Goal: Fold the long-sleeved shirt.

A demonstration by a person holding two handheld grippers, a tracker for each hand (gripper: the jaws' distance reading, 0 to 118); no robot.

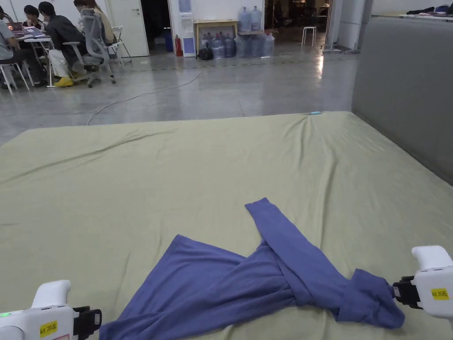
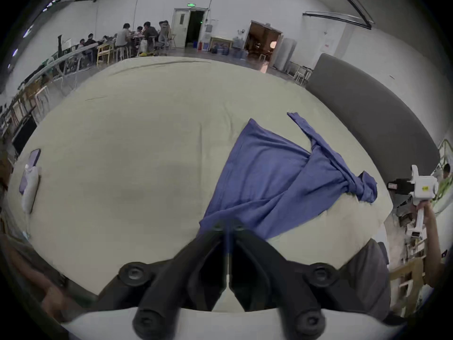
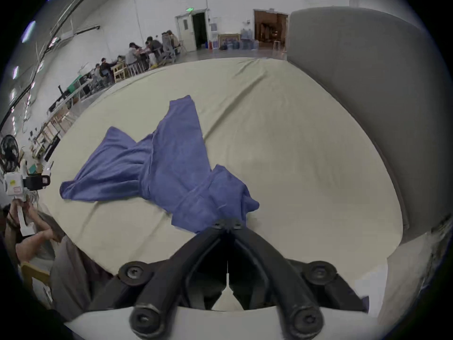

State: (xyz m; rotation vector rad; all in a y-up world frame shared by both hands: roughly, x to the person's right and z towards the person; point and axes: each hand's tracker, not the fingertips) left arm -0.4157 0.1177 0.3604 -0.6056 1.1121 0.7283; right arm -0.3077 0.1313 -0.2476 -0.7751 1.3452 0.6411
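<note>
Blue long-sleeved shirt (image 1: pixel 230 283) lies crumpled on the green-sheeted bed (image 1: pixel 177 177), near its front edge, one sleeve (image 1: pixel 283 239) crossing over the body. Left claw (image 2: pixel 228 227) pinched closed on the shirt's left end. Right claw (image 3: pixel 229 224) pinched closed on the bunched right end.

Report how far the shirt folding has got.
Early. Done: the blue shirt lies on the green sheet, bunched, one sleeve flung across. In hand: left gripper and right gripper each pinch an edge. Left: flattening and every fold.
</note>
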